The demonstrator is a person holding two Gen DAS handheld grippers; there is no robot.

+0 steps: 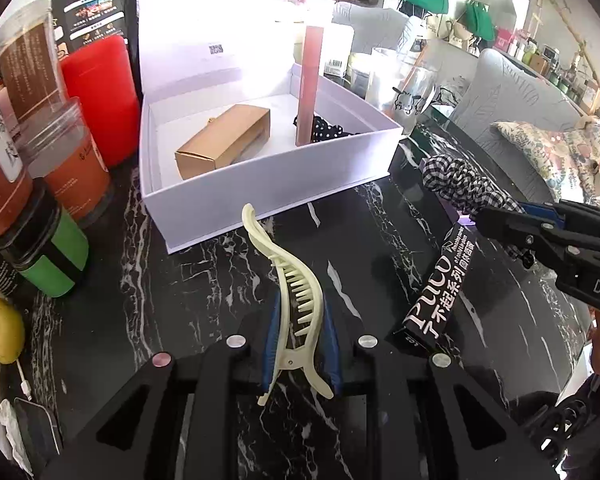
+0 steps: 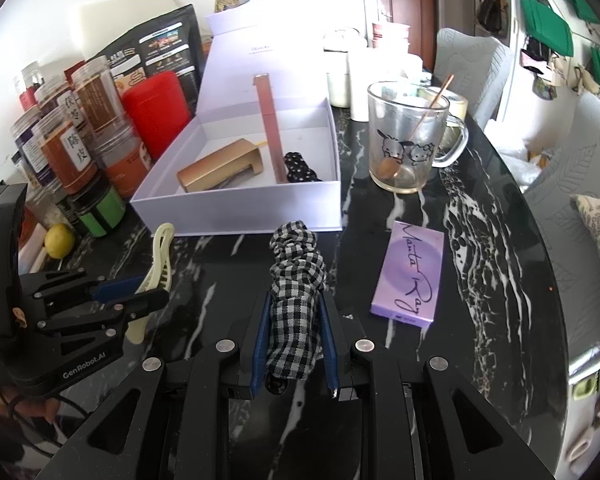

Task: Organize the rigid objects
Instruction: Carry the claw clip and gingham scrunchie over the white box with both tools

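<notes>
My left gripper (image 1: 300, 312) is shut on a cream hair claw clip (image 1: 290, 292), held above the black marble table in front of the open white box (image 1: 260, 196). The clip also shows in the right wrist view (image 2: 158, 264). My right gripper (image 2: 294, 320) is shut on a black-and-white checked scrunchie (image 2: 296, 280), also seen in the left wrist view (image 1: 464, 184). The box (image 2: 236, 208) holds a gold case (image 1: 224, 140), a tall pink stick (image 1: 310, 84) and a dotted black scrunchie (image 1: 324, 130).
Jars (image 1: 64, 160), a red canister (image 1: 100, 96) and a lemon (image 1: 2, 330) crowd the left. A black printed box (image 1: 440, 292) lies to the right. A purple box (image 2: 410, 274) and a glass mug (image 2: 408, 136) stand on the table (image 2: 480, 240).
</notes>
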